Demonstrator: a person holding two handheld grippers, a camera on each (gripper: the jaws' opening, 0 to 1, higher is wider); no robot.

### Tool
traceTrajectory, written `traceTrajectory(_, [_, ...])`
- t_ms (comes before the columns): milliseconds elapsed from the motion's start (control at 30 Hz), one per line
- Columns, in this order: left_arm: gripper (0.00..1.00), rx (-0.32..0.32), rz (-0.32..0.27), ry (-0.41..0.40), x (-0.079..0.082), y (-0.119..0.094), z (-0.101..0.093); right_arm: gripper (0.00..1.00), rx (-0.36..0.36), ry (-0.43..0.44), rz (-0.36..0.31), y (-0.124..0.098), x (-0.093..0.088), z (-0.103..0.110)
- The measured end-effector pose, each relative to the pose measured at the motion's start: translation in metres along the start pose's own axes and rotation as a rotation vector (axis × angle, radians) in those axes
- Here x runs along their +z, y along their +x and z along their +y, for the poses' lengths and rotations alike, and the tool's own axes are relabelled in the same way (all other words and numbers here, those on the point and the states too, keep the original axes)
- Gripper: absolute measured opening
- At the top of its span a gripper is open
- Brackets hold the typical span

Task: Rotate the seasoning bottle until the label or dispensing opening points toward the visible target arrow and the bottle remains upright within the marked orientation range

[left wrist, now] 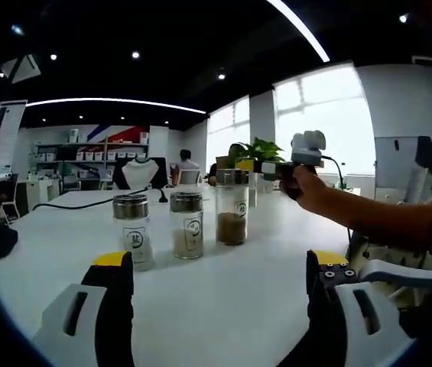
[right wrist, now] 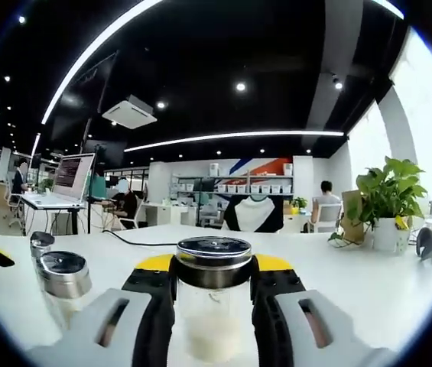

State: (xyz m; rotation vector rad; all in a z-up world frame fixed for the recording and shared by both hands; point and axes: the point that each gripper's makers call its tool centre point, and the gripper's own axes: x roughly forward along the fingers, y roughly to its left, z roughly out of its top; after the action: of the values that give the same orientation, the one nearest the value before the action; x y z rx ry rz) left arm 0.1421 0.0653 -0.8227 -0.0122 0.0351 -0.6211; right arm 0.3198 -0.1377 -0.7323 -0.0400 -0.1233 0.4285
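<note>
You're holding the seasoning bottle point(right wrist: 214, 306) in the right gripper point(right wrist: 214, 313), jaws closed w/ pads against the glass on both sides just under the metal cap, so it's standing upright and you can twist it about its own axis w/o tipping. In the left gripper view that same hand point(left wrist: 307, 187) is sitting up and behind the table's point(left wrist: 223, 306) row of jars, so the bottle is being carried off the surface or right at the far end of the row; can't tell which.

Relative to the brown-filled jar point(left wrist: 232, 206): the pale-filled jar point(left wrist: 187, 224) is standing just beside it, the white-filled jar point(left wrist: 133, 229) next along, all upright, labels facing the left camera.

The left gripper point(left wrist: 219, 287) is hanging wide open, nothing between the jaws, waiting in front of the row, prob. as a spare hand.

No target arrow or range marking is visible, so alignment can't be judged; label isn't readable in the right gripper view.
</note>
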Motion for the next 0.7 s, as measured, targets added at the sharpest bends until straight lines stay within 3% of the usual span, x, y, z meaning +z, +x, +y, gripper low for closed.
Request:
traceTrajectory(200, [0.98,-0.006,0.003,-0.008,-0.003,0.003,-0.004,0.35,0.001,-0.049,-0.002,-0.018,0.005,0.013])
traceTrajectory(400, [0.98,-0.014,0.002,-0.002,-0.001,0.002,-0.008,0.35,0.022,-0.008,-0.042,-0.043,0.011,0.03])
traceTrajectory(567, [0.91,-0.033,-0.058,-0.067,0.012,-0.003,-0.011,0.35,0.04,0.005,-0.054,-0.061,0.012,0.043])
traceTrajectory(700, [0.95,-0.09,-0.162,-0.207,0.032,-0.006,-0.02,0.35,0.069,0.024,-0.052,-0.072,0.011,0.052])
